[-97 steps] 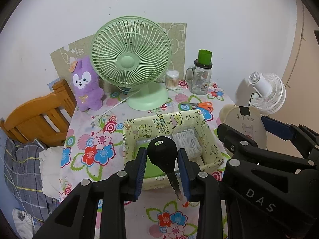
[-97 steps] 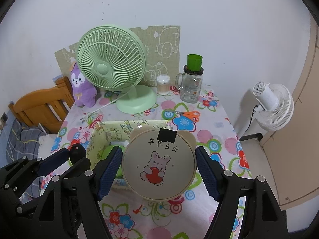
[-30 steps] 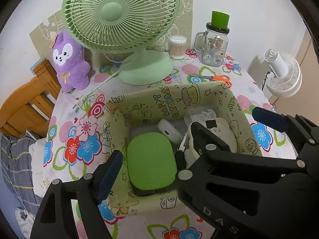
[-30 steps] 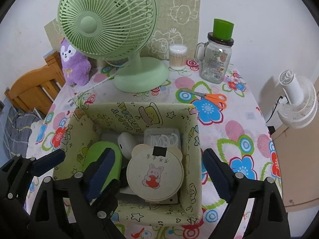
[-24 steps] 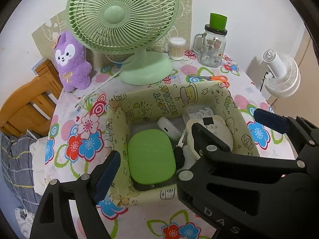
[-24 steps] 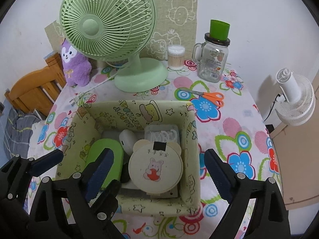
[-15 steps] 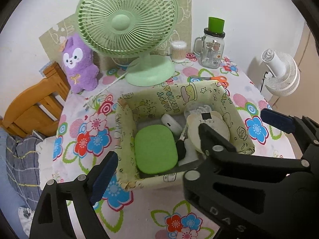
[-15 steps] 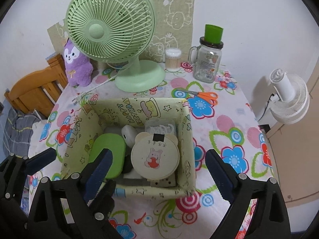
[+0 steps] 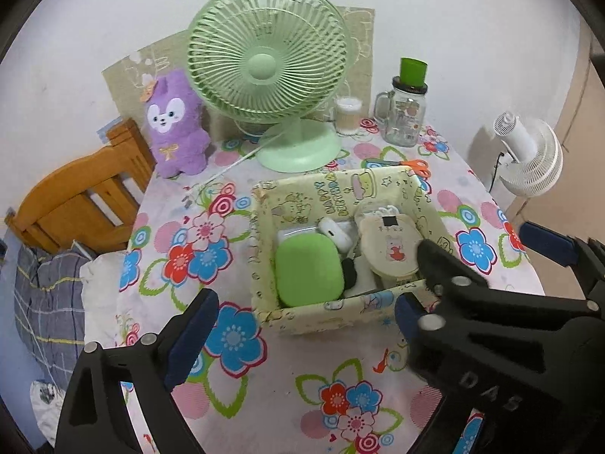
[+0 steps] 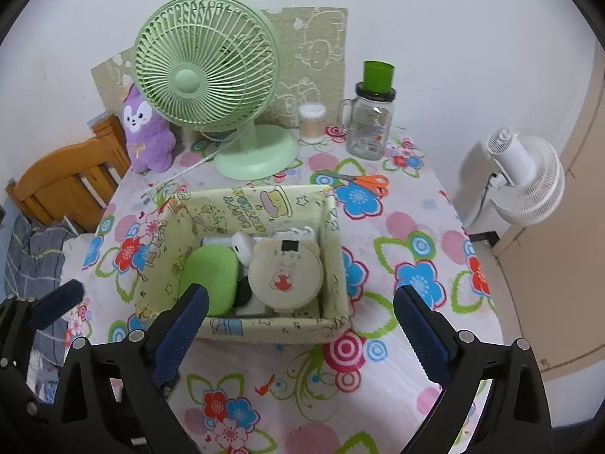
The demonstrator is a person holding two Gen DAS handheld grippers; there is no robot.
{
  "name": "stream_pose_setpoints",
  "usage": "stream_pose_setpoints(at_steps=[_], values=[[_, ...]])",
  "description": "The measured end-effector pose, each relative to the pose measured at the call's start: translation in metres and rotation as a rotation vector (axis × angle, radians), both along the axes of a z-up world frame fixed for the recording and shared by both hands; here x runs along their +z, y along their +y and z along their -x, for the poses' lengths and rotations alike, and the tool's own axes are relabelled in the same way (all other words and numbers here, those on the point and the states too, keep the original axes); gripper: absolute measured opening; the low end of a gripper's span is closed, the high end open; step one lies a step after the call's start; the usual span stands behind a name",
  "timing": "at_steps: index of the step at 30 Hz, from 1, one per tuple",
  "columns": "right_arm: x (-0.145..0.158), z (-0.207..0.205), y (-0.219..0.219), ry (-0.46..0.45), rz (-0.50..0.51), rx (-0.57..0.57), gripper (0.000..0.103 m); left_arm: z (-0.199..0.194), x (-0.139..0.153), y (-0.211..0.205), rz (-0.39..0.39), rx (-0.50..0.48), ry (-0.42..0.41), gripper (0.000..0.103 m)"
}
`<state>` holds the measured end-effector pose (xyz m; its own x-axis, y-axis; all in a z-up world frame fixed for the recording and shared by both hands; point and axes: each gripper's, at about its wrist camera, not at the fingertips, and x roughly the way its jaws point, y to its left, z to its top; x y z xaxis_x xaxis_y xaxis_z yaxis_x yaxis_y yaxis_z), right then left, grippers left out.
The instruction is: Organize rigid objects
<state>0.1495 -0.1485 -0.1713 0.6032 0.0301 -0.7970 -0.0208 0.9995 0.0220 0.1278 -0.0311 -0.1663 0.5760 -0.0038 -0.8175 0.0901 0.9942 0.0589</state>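
Both grippers, left gripper [image 9: 302,325] and right gripper [image 10: 298,321], are opening with nothing between them near the desk's front edge; we judge the fabric box [image 10: 336,265] loaded, with the scissors [image 10: 363,181] at the back right next.

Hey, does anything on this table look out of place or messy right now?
Mostly tidy. The orange scissors lie loose on the tablecloth behind the fabric box, and the fan's cord trails across the table.

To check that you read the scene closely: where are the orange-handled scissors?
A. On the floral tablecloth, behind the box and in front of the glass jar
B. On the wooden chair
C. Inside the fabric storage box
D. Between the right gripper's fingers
A: the orange-handled scissors lie flat on the floral tablecloth, between the fabric storage box and the glass jar.
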Motion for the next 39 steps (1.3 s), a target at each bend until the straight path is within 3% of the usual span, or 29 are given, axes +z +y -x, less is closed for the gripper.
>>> stream_pose_setpoints(at_steps=[23, 31, 39], values=[[0.027, 0.047, -0.016, -0.054, 0.017, -0.022, 0.1, 0.046, 0.03, 0.049, 0.065, 0.101, -0.05, 0.101], [0.038, 0.071, -0.01, -0.076, 0.006, 0.028, 0.1, 0.063, 0.039, 0.046, 0.052, 0.066, -0.064, 0.102], [0.059, 0.095, -0.005, -0.136, 0.063, 0.059, 0.1, 0.082, 0.055, 0.048, 0.077, 0.056, -0.088, 0.102]])
